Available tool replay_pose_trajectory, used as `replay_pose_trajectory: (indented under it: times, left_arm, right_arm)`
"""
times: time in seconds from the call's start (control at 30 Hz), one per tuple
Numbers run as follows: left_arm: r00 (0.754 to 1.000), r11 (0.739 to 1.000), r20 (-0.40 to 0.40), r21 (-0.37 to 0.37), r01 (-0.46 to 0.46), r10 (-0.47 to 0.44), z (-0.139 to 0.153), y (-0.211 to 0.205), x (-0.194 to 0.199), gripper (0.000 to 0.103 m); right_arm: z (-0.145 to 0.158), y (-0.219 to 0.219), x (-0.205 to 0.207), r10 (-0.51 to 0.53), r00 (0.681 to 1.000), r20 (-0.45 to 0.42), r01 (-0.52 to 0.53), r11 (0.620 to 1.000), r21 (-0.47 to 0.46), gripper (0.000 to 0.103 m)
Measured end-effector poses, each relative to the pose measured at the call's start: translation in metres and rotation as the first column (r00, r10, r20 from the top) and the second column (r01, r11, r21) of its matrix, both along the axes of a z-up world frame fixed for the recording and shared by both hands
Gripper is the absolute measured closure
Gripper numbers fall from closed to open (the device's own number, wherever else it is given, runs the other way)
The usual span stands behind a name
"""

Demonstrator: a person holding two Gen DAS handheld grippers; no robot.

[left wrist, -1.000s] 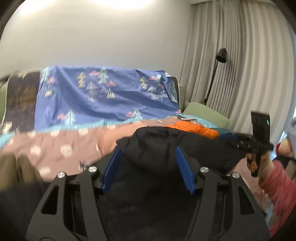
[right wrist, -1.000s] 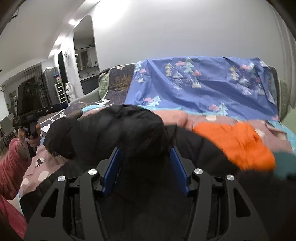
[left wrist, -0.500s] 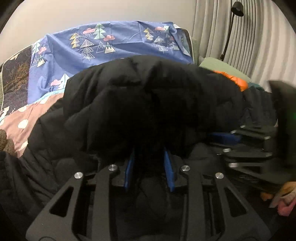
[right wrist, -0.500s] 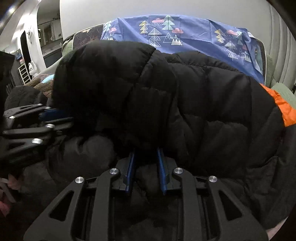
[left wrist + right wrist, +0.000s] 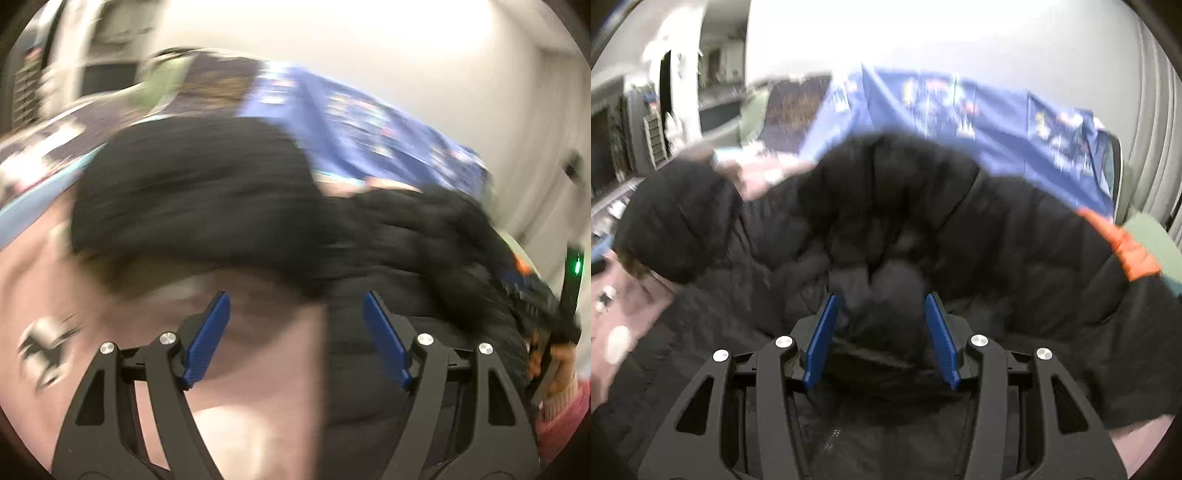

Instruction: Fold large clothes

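On the left, the left tool (image 5: 295, 334) is being held with its jaws spread wide, having just been opening, and nothing is being pinched between them; only the pink bed cover (image 5: 258, 369) and the straight edge of the black puffer jacket (image 5: 207, 192) are being seen in the gap. The jacket is lying in a bulky heap on the bed, in front of the blue patterned sheet (image 5: 369, 122), which is draped behind it, and much of this view is being blurred by motion. Further right, the right tool (image 5: 881, 332) is being held over the middle of the jacket (image 5: 1015, 236), whose orange lining (image 5: 1126, 251) is showing at the right edge. Its jaws have also just been opening, and a puffy fold of black cloth is standing between the blue pads (image 5: 822, 334); whether it is being touched by them cannot be told. The step in hand is judged to be the release after one fold was laid over. For the next move, a new edge or sleeve is probably being needed, and both tools should be brought to it before closing.
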State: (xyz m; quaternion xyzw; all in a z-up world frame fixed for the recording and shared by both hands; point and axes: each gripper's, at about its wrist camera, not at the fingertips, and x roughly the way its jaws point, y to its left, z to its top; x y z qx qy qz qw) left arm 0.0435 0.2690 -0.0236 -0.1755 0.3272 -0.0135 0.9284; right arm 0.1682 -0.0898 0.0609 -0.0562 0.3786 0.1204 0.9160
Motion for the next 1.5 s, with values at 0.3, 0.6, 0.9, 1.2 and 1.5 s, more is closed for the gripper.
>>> replay_pose_trajectory:
  times: [0.3,0.6,0.9,1.2,1.5]
  left_arm:
    - [0.959,0.863,-0.049,-0.423,-0.274,0.281,-0.029,0.164,-0.016,0.018]
    - [0.935,0.563,-0.120,-0.770,-0.299,0.334,-0.081,0.224,0.026,0.020]
    - [0.906,0.723,0.021,-0.611,-0.323,0.422,-0.007,0.228,0.018,0.097]
    - [0.912,0.953,0.394,-0.304,0.013,0.113,0.181,0.096,0.016,0.098]
    - [0.793,0.865,0.385,0.030,0.501,-0.472,0.250,-0.168,0.070,0.098]
  right_arm:
    - [-0.002,-0.009,-0.008,-0.062,0.998,-0.026,0.063,0.997,0.039,0.053]
    - [0.024,-0.015,-0.042,-0.059,0.998,-0.008,0.059,0.995,0.079,0.051]
    - [0.009,-0.016,-0.041,-0.064,0.996,-0.055,0.070,0.990,0.123,0.051]
    - [0.001,-0.044,-0.039,-0.102,0.989,-0.103,0.124,0.963,0.238,0.051]
    - [0.028,-0.112,-0.074,-0.214,0.976,-0.039,0.216,0.933,0.287,0.051]
